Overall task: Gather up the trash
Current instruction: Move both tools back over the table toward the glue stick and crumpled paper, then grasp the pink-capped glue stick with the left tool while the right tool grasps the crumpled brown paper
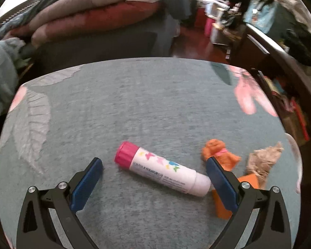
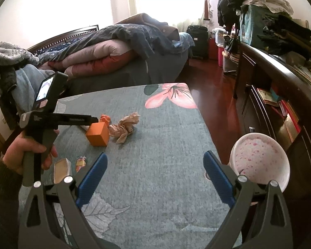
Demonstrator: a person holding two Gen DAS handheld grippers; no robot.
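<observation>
Blue-padded left tongs [image 1: 154, 178] sit nearest the lens, spread wide and gripping nothing, one pad on each side of the white tube with the pink cap [image 1: 162, 168], which lies on its side between them; that straddle reads as a line-up for a grasp, though the tube may not be the trash at all. Beneath everything runs the tabletop [image 2: 165, 145], covered in a grey-green cloth printed with leaves and a pink flower, so small litter stands out against it. At its right edge the speckled pink bowl [image 2: 261, 159] sits close to the right tongs [image 2: 154, 176], likely the place for collected scraps. Those right tongs are also wide open and empty, held back over bare cloth as if waiting. The orange block [image 2: 97, 136] stands upright just beside the crumpled brown paper [image 2: 125, 127], the clearest piece of trash, mid-table and untouched. An orange figure [image 1: 217, 152] lies by the left tongs' right pad; blur hides whether they touch.
</observation>
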